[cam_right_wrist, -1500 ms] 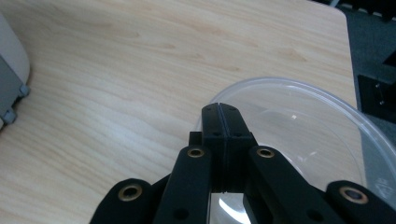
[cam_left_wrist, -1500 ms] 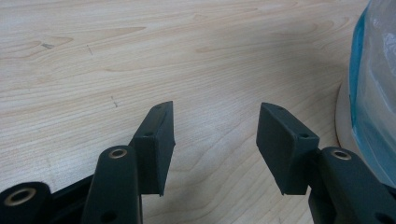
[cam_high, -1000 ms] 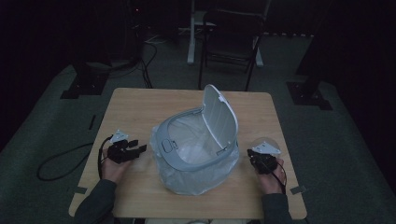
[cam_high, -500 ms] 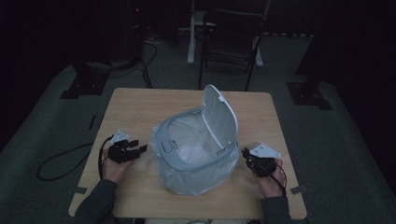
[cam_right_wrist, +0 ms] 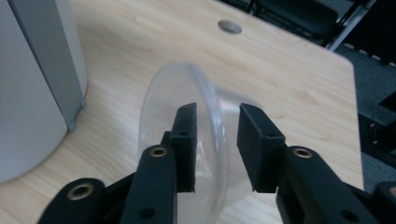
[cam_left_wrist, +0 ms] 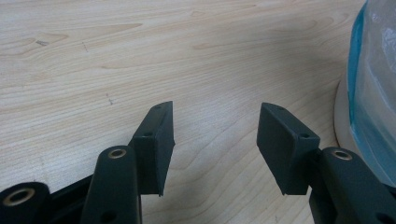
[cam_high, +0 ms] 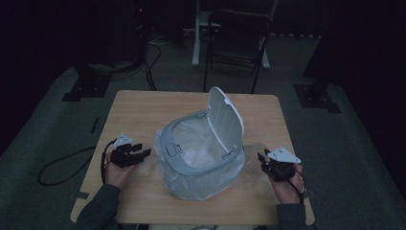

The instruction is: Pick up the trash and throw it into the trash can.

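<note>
clear cup [cam_right_wrist: 187, 140] rim between opening jaws, table edge [cam_right_wrist: 348, 74] near

A pale wooden counter [cam_high: 143, 108] stands on grey carpet; beyond it, in the dark, a black chair [cam_high: 237, 48] — perhaps folding — and a white post [cam_high: 196, 33].

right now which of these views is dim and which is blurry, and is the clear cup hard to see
High view: very dark and murky, the bin and table dim, the room behind almost black. Left gripper view: bright and even, wood grain sharp, the jaws near the lens soft. Right gripper view: well lit, but the clear cup between the jaws is faint, its rim smeared; the background chair is out of focus.
</note>
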Demonstrator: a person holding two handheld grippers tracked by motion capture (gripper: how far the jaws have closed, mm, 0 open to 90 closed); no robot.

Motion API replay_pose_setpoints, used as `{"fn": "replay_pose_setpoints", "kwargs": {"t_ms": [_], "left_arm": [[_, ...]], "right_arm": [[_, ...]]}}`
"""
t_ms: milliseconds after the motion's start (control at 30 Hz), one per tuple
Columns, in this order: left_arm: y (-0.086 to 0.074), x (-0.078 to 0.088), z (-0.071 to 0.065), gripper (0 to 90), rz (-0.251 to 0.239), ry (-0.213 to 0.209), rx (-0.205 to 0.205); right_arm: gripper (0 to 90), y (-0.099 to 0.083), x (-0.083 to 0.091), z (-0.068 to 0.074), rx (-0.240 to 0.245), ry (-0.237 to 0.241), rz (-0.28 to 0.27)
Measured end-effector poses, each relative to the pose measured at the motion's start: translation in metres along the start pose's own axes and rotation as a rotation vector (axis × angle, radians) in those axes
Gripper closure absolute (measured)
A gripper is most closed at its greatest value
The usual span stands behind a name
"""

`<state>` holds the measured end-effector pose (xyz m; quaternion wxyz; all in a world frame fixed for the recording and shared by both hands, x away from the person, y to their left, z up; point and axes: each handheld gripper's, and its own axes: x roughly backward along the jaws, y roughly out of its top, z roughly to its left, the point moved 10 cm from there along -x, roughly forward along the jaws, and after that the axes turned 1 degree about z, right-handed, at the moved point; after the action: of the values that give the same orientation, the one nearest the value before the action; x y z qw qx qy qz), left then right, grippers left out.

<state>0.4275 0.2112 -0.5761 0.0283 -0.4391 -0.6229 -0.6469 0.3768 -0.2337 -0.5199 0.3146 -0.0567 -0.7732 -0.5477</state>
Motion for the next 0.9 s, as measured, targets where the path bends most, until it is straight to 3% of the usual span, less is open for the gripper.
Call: {"fn": "replay_pose_setpoints", "kwargs": {"t_ms": [300,433,900], "left_arm": [[0.0,0.0,0.002,47.5,0.001,0.003,0.005],[-0.002,0.0,0.003,47.5,0.002,0.004,0.009],[-0.011,-0.01,0.005,47.3,0.027,0.01,-0.005]], "right_arm": [[79.1,-0.003,-0.018,0.007,0.013,0.018,0.047],[82.8,0.007,-0.035,0.01,-0.017,0.075,0.048],[83.5,0.036,-0.062,0.002,-0.041,0.107,0.03]]}}
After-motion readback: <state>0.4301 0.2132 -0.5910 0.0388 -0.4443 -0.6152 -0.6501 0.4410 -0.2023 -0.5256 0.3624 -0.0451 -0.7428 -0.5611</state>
